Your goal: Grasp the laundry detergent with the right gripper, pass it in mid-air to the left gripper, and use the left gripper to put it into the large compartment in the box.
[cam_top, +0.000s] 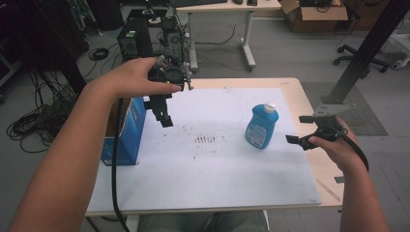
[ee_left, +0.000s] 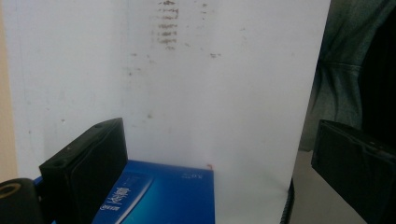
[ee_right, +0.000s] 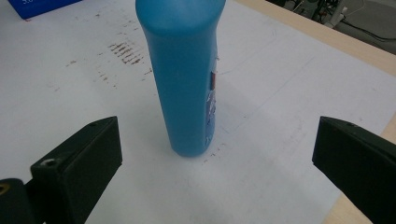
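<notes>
A blue bottle (cam_top: pixel 261 126) with a white cap stands upright on the white sheet (cam_top: pixel 217 169), right of the middle. My right gripper (cam_top: pixel 300 129) is open just to its right, held low at bottle height. In the right gripper view the bottle (ee_right: pixel 184 79) stands a little ahead of the wide-apart jaws of the right gripper (ee_right: pixel 215 126). A blue box (cam_top: pixel 126 137) sits at the table's left edge. My left gripper (cam_top: pixel 164 115) hangs above the sheet beside it, pointing down and open. The left gripper (ee_left: pixel 217 133) holds nothing, and the box (ee_left: pixel 161 196) lies below its jaws.
Brown smudges (cam_top: pixel 205 139) mark the sheet's middle. The wooden table's rim (cam_top: pixel 309 104) shows at the right. Beyond the table are a computer tower (cam_top: pixel 133 41), cables, a desk (cam_top: pixel 227 6) and a cardboard box (cam_top: pixel 314 14). A dark post (cam_top: pixel 365 53) rises at right.
</notes>
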`<state>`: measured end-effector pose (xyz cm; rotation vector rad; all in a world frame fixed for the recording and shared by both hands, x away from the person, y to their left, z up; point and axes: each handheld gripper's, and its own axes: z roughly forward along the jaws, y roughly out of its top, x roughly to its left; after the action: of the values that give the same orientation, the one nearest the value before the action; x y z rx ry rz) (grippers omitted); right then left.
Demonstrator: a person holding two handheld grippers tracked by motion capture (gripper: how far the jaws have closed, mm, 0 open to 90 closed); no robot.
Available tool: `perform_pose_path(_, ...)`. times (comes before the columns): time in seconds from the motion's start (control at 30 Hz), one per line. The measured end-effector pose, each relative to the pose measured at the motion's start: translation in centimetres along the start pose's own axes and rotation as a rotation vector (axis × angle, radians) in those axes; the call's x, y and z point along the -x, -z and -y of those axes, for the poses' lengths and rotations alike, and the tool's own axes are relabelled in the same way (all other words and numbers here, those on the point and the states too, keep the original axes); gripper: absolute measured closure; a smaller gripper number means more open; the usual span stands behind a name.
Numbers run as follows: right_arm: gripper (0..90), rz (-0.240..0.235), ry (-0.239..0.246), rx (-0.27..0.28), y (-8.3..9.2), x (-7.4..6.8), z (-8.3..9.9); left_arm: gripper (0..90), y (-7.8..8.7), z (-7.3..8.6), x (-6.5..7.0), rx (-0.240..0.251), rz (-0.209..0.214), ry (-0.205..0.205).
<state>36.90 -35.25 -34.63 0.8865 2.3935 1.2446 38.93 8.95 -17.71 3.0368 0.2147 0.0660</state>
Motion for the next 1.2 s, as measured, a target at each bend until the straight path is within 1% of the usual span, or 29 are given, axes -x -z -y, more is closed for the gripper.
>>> perform_pose_path(0.27,1.3,-0.008,-0.02,0.043,-1.3,-0.4,0.8,4.0,0.0,0.0,0.0,0.0,0.001,-0.004)
perform_pose_path(0.47,1.3,-0.014,-0.024,0.041,-2.5,-0.5,1.5,4.0,0.0,0.0,0.1,0.0,-0.001,-0.007)
perform_pose_path(0.73,1.3,-0.018,-0.029,0.046,-3.5,-0.7,2.2,4.0,-0.1,0.0,0.1,-0.004,-0.002,-0.007)
perform_pose_path(1.13,1.0,-0.015,-0.035,0.077,-4.7,-1.1,2.9,4.0,-0.3,-0.4,0.3,-0.005,-0.001,-0.013)
perform_pose_path(1.2,1.0,-0.016,-0.036,0.084,-4.9,-1.2,3.0,4.0,-0.4,-0.5,0.3,-0.011,0.0,-0.016)
